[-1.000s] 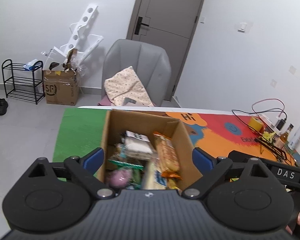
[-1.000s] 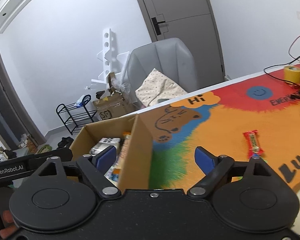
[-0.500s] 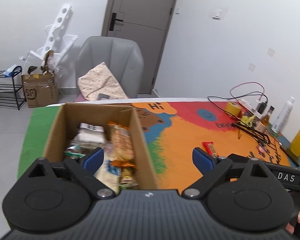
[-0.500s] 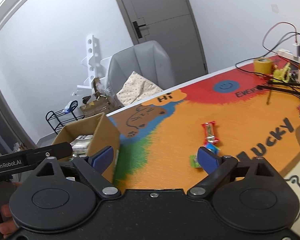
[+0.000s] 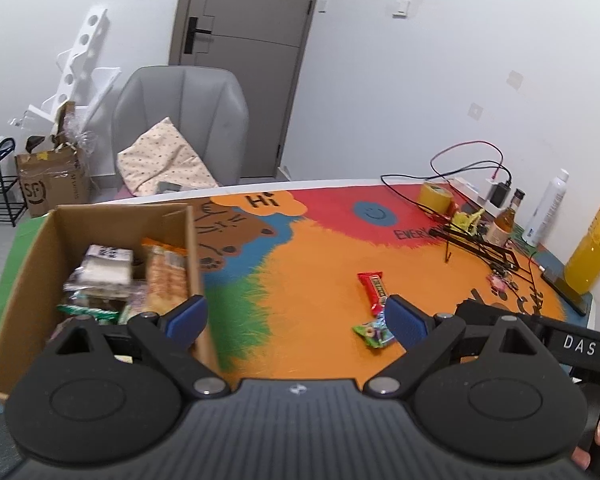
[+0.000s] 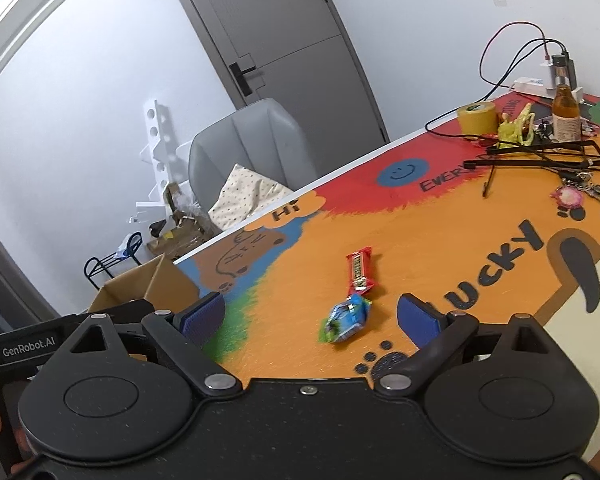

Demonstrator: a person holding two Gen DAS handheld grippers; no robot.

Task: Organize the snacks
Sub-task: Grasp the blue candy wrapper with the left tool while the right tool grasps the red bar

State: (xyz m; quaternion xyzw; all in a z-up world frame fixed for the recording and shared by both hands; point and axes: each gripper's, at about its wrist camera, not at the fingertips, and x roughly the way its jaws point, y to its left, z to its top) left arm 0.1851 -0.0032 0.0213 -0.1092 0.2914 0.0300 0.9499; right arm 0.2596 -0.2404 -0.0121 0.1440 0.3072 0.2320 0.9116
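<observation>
An open cardboard box (image 5: 112,216) holds several snack packs at the table's left; its corner also shows in the right wrist view (image 6: 148,286). A red candy bar (image 5: 373,287) (image 6: 358,271) and a small blue-green packet (image 5: 374,330) (image 6: 346,317) lie on the orange part of the mat. My left gripper (image 5: 296,318) is open and empty, above the mat just right of the box. My right gripper (image 6: 310,314) is open and empty, with the blue-green packet between and just beyond its fingers.
A colourful mat (image 6: 440,236) covers the table. At the far right stand a yellow tape roll (image 6: 477,117), a brown bottle (image 6: 565,109), black cables (image 6: 540,152), keys (image 6: 572,194), a white bottle (image 5: 546,208) and a yellow bottle (image 5: 594,248). A grey chair (image 5: 180,120) stands behind the table.
Both grippers have swung right, away from the box and toward the loose snacks on the mat. Both stay open and empty.
</observation>
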